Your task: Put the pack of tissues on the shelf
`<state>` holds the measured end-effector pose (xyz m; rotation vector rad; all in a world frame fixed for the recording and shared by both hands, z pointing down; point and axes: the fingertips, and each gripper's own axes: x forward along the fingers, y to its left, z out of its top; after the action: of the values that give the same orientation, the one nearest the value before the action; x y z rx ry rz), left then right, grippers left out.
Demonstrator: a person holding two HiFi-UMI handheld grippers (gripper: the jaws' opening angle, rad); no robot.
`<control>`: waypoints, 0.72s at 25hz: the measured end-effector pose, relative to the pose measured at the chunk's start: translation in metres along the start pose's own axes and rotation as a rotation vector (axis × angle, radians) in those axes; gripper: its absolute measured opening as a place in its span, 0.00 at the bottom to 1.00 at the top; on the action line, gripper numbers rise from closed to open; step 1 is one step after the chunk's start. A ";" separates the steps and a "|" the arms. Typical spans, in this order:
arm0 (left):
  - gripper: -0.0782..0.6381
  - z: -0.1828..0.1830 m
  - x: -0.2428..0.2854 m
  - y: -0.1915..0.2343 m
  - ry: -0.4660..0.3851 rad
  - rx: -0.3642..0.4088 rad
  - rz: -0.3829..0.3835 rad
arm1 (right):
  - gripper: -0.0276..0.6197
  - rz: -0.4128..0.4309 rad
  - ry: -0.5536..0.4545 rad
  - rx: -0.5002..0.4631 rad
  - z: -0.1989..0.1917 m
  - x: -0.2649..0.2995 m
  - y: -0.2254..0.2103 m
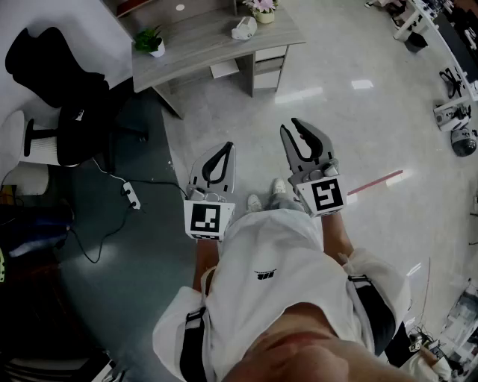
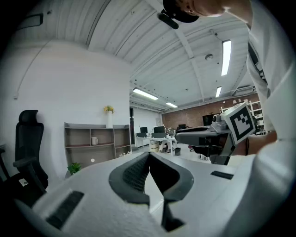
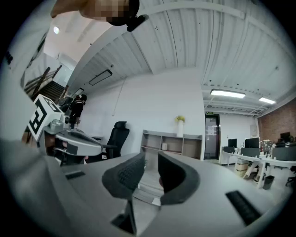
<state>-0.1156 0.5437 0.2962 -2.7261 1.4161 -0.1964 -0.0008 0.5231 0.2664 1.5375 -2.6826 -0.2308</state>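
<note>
I have both grippers held level in front of the person, pointing toward the grey shelf (image 1: pixel 216 41) across the floor. The left gripper (image 1: pixel 225 149) has its fingers (image 2: pixel 132 173) pressed together at the tips, with nothing in them. The right gripper (image 1: pixel 290 127) has its fingers (image 3: pixel 122 176) spread a little apart, and only the shelf and floor show through the gap. A white object (image 1: pixel 244 28) lies on the shelf top near the flower pot (image 1: pixel 262 10), well apart from both grippers. It may be the pack of tissues, but it is too small for me to be sure. A black chair (image 1: pixel 52 71) stands left of the shelf.
</note>
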 end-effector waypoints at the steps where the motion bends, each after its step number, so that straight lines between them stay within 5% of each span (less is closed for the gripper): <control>1: 0.15 0.000 0.000 0.001 0.001 -0.001 0.000 | 0.18 0.000 0.001 -0.001 -0.001 0.000 0.000; 18: 0.15 -0.016 0.042 0.026 0.030 -0.010 -0.013 | 0.18 -0.016 0.006 0.020 -0.019 0.039 -0.022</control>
<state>-0.1147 0.4943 0.3123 -2.7523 1.4114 -0.2330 0.0002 0.4769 0.2808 1.5638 -2.6771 -0.2005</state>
